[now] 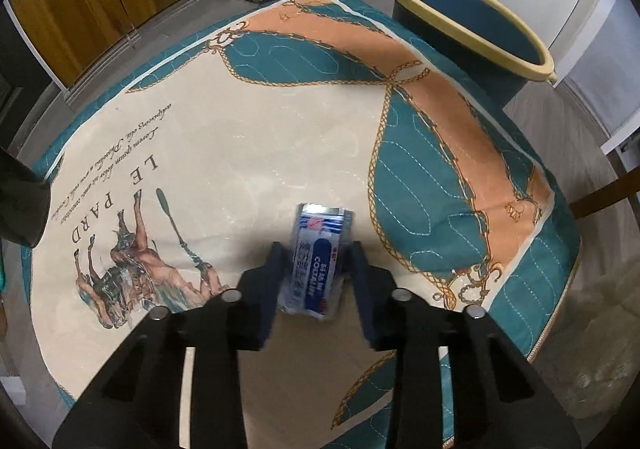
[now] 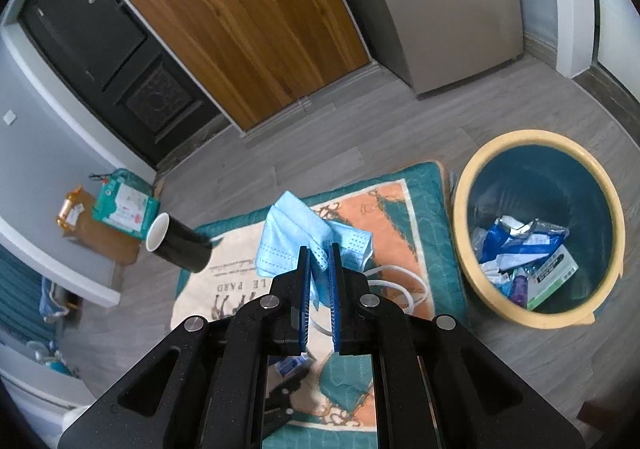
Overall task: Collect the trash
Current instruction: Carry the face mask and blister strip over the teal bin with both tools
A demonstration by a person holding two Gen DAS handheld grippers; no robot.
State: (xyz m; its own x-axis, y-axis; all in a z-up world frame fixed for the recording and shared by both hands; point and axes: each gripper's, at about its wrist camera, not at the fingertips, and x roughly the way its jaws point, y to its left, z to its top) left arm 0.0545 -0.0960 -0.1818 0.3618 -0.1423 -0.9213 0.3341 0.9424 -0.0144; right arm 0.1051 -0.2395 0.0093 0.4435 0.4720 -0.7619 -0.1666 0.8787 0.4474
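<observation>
A blue and white printed packet (image 1: 322, 225) lies on the patterned floor mat (image 1: 248, 137). My left gripper (image 1: 316, 249) points down at it, one finger against each side, shut on it. My right gripper (image 2: 319, 249) hangs above the mat (image 2: 424, 249), shut on crumpled light blue face masks (image 2: 292, 225) whose white loops (image 2: 400, 281) trail below. The round bin (image 2: 464, 217), teal with a cream rim, stands on the floor right of the mat and holds several wrappers and boxes (image 2: 528, 249). In the left wrist view the bin (image 1: 472, 17) is at the mat's far right corner.
A black cup (image 2: 180, 245) lies on its side at the mat's left edge. A teal package (image 2: 124, 209) rests on a brown board by the wall. Wooden cabinet doors (image 2: 248, 29) and a grey appliance (image 2: 440, 9) stand behind, with grey plank floor between.
</observation>
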